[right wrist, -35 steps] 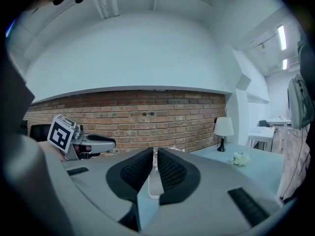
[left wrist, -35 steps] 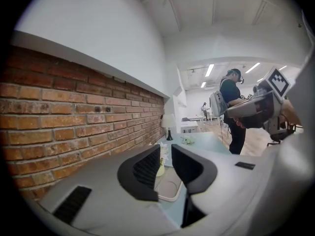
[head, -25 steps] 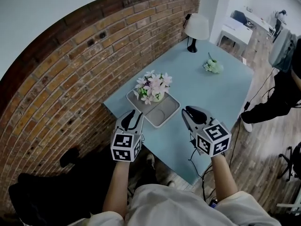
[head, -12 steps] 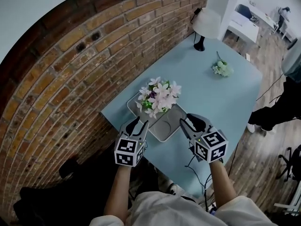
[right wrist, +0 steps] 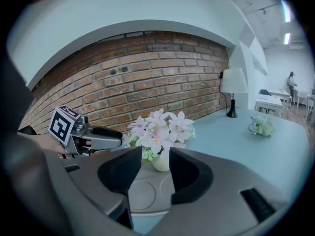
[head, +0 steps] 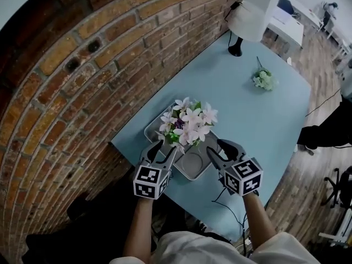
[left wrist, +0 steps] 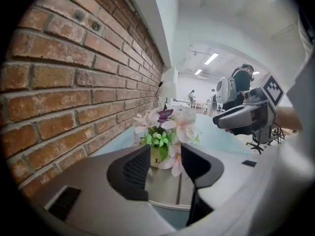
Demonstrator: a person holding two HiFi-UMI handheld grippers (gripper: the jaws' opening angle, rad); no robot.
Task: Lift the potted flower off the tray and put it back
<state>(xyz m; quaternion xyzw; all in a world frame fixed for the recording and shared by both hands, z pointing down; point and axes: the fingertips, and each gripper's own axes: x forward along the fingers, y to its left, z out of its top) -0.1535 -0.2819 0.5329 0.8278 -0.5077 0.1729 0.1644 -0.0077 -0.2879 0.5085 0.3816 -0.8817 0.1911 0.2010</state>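
Head view: the potted flower (head: 187,126) stands in the tray (head: 197,168), in the half of the tray toward the brick wall (head: 82,65). A round recess shows in the tray's near half. The tray lies on the light blue table (head: 242,109), at the table edge nearest the person. The left gripper (head: 161,149) is at the tray's near left corner and the right gripper (head: 219,147) at its near right corner; both point toward the tray. A white lamp (head: 245,21) and a loose flower sprig (head: 264,78) are well beyond the tray, toward the table's far end. Left gripper view: the jaws stand apart, having just been opening, with nothing between the pads. The potted flower (left wrist: 165,132) shows through the gap, farther along on the tray and untouched. The right gripper appears to the right of the tray. Right gripper view: these jaws also stand apart, having just been opening, and clamp nothing. The blossoms and white pot (right wrist: 161,162) show through the gap, on the tray beyond the fingertips. The left gripper appears at the tray's left side, in front of the brick wall.
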